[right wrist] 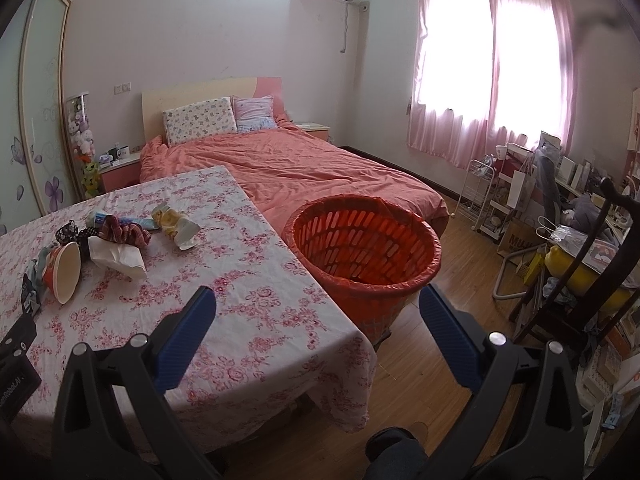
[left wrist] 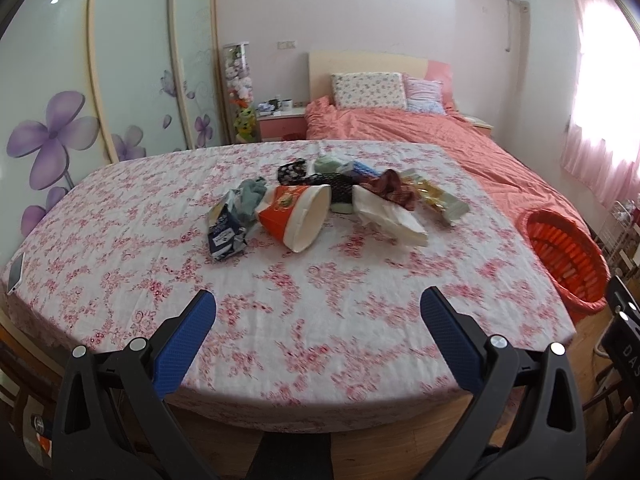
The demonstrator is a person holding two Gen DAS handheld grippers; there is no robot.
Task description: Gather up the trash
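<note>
A heap of trash lies mid-table on the floral cloth [left wrist: 120,240]: a tipped paper noodle cup [left wrist: 298,216], a dark blue wrapper [left wrist: 226,232] to its left, crumpled tissue [left wrist: 390,216] and a yellow packet [left wrist: 436,196] to its right, all well beyond the left gripper [left wrist: 318,312], which gapes wide and empty. The right gripper [right wrist: 318,312], equally spread and empty, hovers at the table's near right edge, just before the orange basket [right wrist: 372,280] on the floor. The wrapper print is unreadable.
</note>
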